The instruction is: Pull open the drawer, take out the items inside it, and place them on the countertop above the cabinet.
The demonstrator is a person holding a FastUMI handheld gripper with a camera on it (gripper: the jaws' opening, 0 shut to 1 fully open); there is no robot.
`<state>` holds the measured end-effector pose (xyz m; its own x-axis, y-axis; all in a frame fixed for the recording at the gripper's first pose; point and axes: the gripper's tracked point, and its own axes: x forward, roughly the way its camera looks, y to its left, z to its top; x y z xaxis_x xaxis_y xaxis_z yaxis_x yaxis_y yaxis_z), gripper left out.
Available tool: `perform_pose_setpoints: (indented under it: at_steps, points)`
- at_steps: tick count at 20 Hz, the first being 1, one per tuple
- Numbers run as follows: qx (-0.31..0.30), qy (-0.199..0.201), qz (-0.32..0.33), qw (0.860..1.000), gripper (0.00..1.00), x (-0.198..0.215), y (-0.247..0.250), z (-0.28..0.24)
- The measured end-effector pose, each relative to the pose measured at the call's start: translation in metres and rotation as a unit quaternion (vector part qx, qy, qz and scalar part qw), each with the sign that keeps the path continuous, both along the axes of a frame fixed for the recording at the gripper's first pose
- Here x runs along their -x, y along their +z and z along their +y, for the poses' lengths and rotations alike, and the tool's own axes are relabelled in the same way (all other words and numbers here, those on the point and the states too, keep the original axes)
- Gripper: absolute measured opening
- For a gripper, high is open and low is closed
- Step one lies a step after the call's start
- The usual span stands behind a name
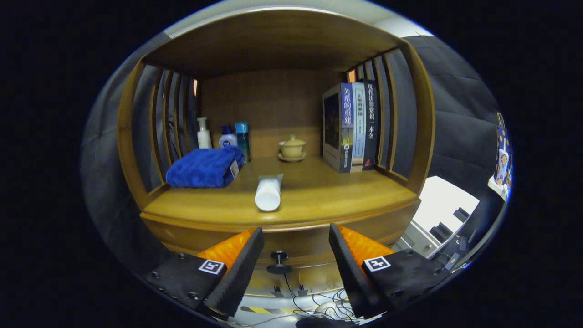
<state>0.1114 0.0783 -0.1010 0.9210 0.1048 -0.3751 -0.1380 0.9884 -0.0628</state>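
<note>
1. Your gripper (296, 237) has its fingers spread wide apart, with nothing between them but open air; the fingertips reach up to the drawer front.
2. The drawer (298, 248) sits shut just below the countertop lip, and its dark knob (279, 263) shows low in the gap between your fingers, closer to the left one.
3. Just ahead and above, the countertop (319, 200) has a rounded front edge running across both fingertips.
4. A white tube (268, 192) lies on the countertop near that front edge, its cap end pointing at you.
5. To the tube's right the wood is bare up to the upright books (351, 127) by the right slatted wall.
6. Left of the tube a folded blue towel (205, 167) rests, with three bottles (223, 134) behind it.
7. A lidded cup (292, 148) on a saucer stands well back, near the rear panel.
8. Cables (319, 303) lie on the floor beneath the cabinet.
</note>
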Motion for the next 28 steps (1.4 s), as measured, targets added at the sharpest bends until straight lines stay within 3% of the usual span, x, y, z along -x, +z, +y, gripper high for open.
perform_pose_setpoints:
  at_steps: [7,14,18,28]
  points:
    - [-0.004,-0.006,-0.073,0.997,0.96,0.019,0.098,-0.015]
    - [0.017,0.012,-0.121,0.992,0.96,0.045,0.157,-0.013]
    - [0.015,0.024,-0.131,0.991,0.96,0.054,0.171,-0.002]
    - [-0.009,0.028,-0.106,0.994,0.95,0.058,0.152,0.005]
